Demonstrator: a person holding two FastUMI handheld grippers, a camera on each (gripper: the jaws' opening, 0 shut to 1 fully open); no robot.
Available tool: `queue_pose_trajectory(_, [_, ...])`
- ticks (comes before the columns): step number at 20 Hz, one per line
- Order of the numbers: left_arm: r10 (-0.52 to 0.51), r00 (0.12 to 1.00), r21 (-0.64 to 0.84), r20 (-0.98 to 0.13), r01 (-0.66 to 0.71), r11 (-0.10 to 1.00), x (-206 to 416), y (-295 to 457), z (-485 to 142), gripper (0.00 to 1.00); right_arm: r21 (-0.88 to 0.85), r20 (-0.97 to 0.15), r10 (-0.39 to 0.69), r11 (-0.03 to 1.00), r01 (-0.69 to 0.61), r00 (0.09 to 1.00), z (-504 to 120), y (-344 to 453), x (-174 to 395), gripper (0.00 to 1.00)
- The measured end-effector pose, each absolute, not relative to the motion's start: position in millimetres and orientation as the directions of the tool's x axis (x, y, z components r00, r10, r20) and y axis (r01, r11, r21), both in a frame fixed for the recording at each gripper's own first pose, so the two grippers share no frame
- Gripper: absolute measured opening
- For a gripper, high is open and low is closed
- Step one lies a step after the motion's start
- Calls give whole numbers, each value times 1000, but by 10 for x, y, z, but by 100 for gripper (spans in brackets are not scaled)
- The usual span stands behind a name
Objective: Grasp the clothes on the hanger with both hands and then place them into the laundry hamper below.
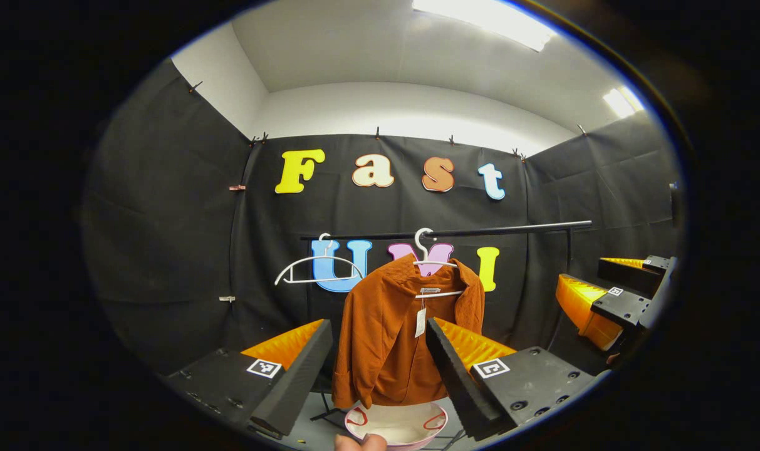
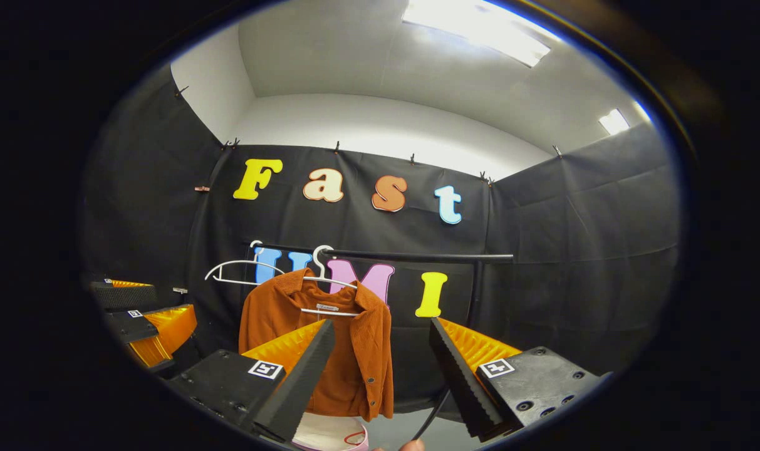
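Observation:
A rust-orange corduroy shirt hangs on a white hanger from a black rail, a paper tag dangling at its front. Below it stands a white hamper with red trim. My left gripper is open, short of the shirt, which shows between its fingers. In the right gripper view the shirt hangs left of centre over the hamper. My right gripper is open and holds nothing, its left finger in front of the shirt. The right gripper also appears at the right of the left gripper view.
A second, bare white hanger hangs on the rail left of the shirt. The rail's upright post stands right of the shirt. Black cloth walls close the booth on three sides. The other gripper sits at the far left of the right gripper view.

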State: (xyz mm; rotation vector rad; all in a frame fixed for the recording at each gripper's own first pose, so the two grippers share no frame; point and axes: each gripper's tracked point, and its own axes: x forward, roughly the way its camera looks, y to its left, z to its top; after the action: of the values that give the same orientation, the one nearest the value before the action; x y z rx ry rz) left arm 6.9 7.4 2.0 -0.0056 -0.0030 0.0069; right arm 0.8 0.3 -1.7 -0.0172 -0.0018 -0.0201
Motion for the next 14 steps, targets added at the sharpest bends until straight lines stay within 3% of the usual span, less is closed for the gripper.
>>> queue_pose_trajectory(8, [-26,999,-7,-23,25,1000,326,-47,-95,95,-34,-21,-19,999,18,1000,-152,-21,217,96])
queue_pose_trajectory(14, [-34,999,22,-8,34,999,993,-270,-176,95,-40,-11,-8,999,8,1000,-246,-121,683,98])
